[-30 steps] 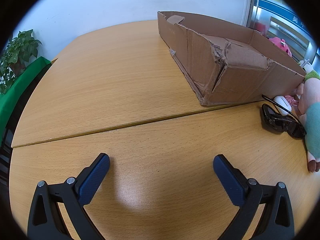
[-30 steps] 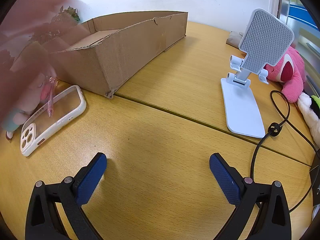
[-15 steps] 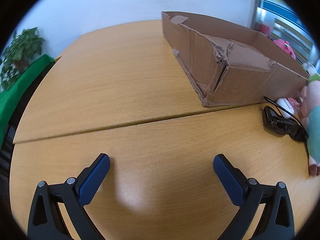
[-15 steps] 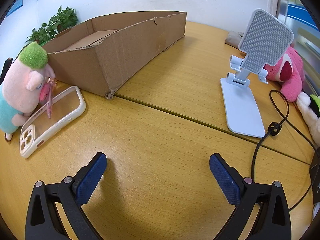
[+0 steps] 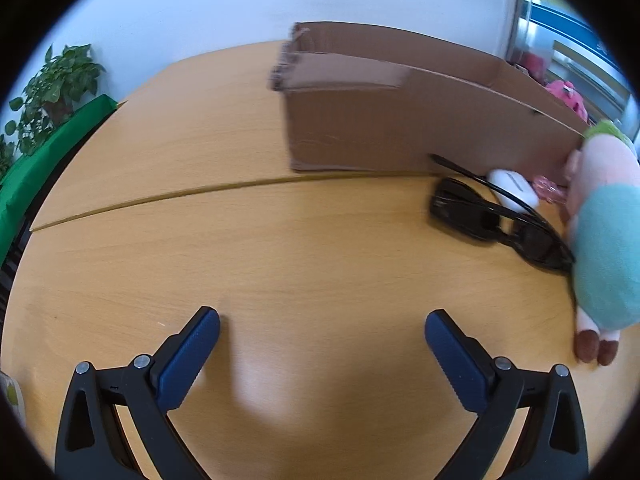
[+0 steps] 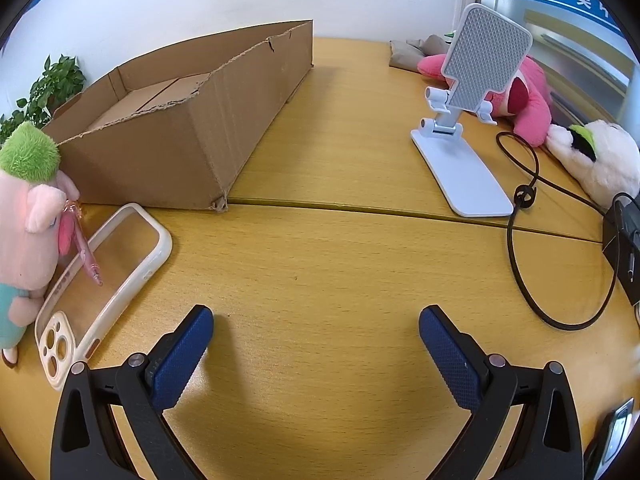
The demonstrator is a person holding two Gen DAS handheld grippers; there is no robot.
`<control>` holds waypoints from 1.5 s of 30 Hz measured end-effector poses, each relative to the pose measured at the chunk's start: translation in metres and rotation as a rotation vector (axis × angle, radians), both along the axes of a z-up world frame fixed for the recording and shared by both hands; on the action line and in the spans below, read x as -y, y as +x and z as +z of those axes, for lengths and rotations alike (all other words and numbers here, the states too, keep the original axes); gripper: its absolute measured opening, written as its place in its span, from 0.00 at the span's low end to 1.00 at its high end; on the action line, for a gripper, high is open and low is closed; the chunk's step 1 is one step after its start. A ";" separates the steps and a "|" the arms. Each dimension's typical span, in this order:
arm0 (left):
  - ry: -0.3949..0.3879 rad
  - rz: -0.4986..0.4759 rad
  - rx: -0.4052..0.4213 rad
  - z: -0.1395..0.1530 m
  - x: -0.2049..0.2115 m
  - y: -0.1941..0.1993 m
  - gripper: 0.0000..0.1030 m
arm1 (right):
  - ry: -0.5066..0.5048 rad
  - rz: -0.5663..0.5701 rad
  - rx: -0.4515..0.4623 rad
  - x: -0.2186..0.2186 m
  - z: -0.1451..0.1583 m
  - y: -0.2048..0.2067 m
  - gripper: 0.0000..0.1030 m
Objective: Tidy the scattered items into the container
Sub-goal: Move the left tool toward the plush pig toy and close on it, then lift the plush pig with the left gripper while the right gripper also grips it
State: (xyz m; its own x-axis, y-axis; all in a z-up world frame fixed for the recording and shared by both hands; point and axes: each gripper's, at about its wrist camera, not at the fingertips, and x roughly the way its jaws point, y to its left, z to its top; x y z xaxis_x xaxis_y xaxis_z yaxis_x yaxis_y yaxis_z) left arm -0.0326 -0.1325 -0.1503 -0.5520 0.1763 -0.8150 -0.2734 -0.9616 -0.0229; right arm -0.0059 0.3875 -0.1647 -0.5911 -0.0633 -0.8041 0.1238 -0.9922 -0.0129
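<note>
A long, open cardboard box lies on the wooden table. In front of it sit black sunglasses, a white earbud case and a plush pig with green hair and a teal shirt. A clear phone case lies flat beside the pig, with a pink pen across it. My left gripper stands open over bare wood, left of the sunglasses. My right gripper is open too, right of the phone case. Nothing sits between either pair of fingers.
A white phone stand, a pink plush, a white plush, a black cable and a black adapter crowd the right side. A potted plant and green cloth border the table's left edge.
The left view has swung right and closer, so the sunglasses, earbud case and plush pig sit more fully in frame. The right view turned slightly right. A blurred shape cleared off the pig.
</note>
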 end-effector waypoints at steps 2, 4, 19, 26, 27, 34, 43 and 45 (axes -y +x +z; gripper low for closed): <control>0.104 -0.070 0.017 0.010 -0.015 0.010 0.99 | -0.001 0.000 0.000 0.000 -0.001 0.001 1.00; 0.220 -0.139 -0.001 0.031 -0.032 0.022 0.99 | -0.002 0.000 0.000 0.000 -0.001 0.001 1.00; 0.377 -0.341 0.133 0.036 -0.155 0.043 0.89 | -0.003 -0.002 0.002 0.004 -0.002 0.001 1.00; 0.351 -0.329 0.154 0.024 -0.161 0.054 0.88 | 0.003 -0.033 0.003 0.005 -0.003 -0.001 1.00; 0.361 -0.325 0.170 0.021 -0.163 0.053 0.88 | 0.001 -0.040 0.003 0.005 -0.003 0.000 1.00; 0.278 -0.329 0.139 0.018 -0.175 0.061 0.87 | -0.022 -0.119 0.069 0.013 0.002 0.002 1.00; 0.204 -0.328 0.070 0.014 -0.176 0.068 0.85 | -0.449 0.034 -0.141 0.070 0.092 0.033 1.00; 0.168 -0.331 0.042 0.012 -0.178 0.071 0.84 | -0.458 0.086 -0.143 0.096 0.095 0.027 1.00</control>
State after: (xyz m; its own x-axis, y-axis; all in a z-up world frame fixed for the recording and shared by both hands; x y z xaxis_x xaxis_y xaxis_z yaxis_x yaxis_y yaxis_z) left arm 0.0386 0.0457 -0.1378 -0.4089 0.4734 -0.7802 -0.5646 -0.8029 -0.1913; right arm 0.0215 0.2910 -0.0699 -0.6708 -0.4456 -0.5929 0.2348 -0.8859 0.4002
